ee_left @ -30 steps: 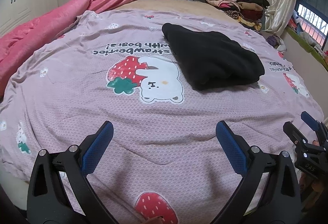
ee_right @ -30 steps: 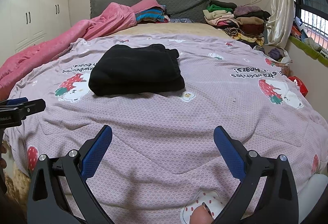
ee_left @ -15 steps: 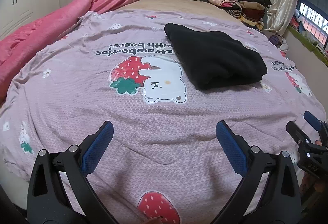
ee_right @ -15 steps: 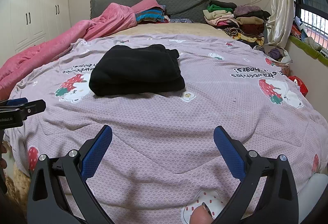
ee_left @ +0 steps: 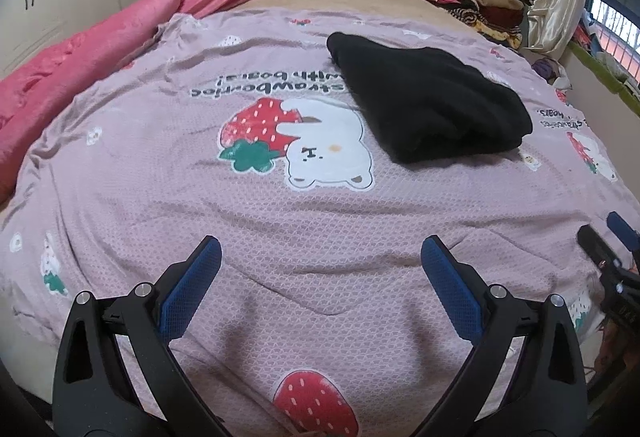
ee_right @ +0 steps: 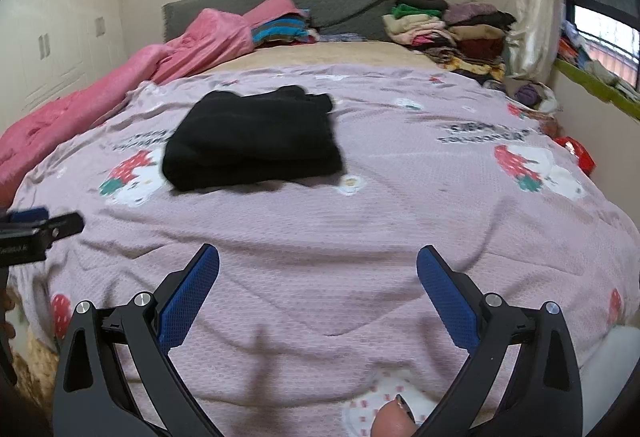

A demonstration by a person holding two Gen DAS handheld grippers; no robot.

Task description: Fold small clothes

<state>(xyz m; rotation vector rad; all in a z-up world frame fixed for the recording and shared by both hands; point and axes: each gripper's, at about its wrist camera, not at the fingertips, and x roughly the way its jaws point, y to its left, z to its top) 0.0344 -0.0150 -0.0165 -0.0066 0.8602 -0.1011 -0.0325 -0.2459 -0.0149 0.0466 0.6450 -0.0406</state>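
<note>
Hovering wide open and empty, both the left tongs (ee_left: 320, 277) and right tongs (ee_right: 318, 281) sit near the bedspread (ee_left: 160, 165) edge, folded black garment (ee_left: 432, 109) farther back.

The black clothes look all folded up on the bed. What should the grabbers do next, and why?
Probably pull both back. The black garment already lies in a neat folded stack on the bedspread, and the left gripper and right gripper are open, holding nothing.
</note>
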